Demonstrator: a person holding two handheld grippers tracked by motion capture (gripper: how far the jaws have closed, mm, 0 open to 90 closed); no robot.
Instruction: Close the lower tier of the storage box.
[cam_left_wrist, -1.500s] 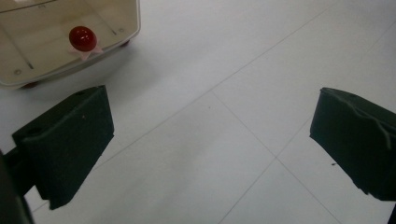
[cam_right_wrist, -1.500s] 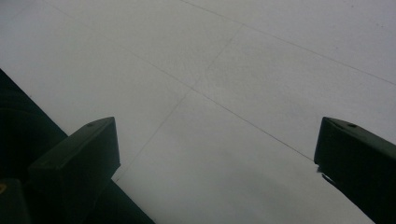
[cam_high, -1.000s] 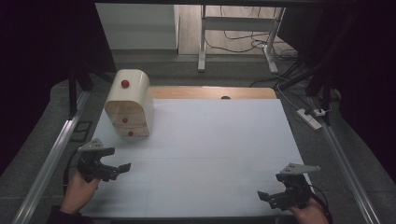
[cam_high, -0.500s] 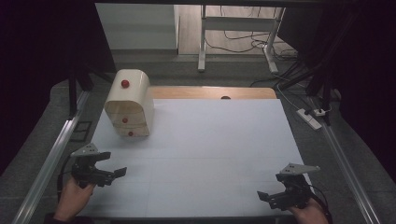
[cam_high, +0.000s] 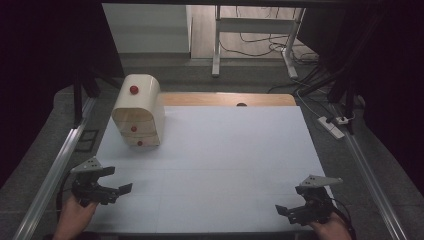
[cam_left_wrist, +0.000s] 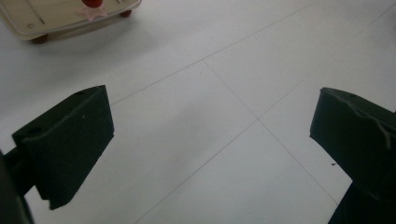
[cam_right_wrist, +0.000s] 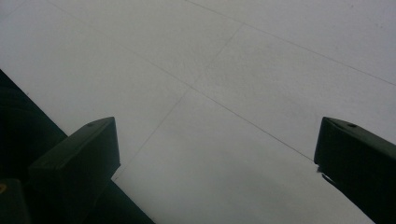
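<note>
Standing at the white table's (cam_high: 215, 165) far-left corner, a cream round-topped drawer box (cam_high: 138, 111) shows three red knobs; left gripper (cam_high: 107, 190) and right gripper (cam_high: 290, 212) hold jaws spread, empty.

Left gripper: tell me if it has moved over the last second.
Yes. The left gripper has drawn back toward the person, away from the small drawer cabinet, which stayed put.

Table top (cam_high: 220, 165): white matt sheet, smooth, faint seam lines; fine grain visible between the jaws in the right gripper view. Strip of bare wood (cam_high: 225, 99) along its far edge, light, low sheen. Small drawer cabinet (cam_high: 137, 111), ahead of the left gripper (cam_high: 119, 191): pale wood, smooth satin finish; red knobs (cam_high: 134, 89) glossy. Jaws of both grippers: black, matt, looks like plastic. Side rails (cam_high: 55, 170): dull grey metal.
</note>
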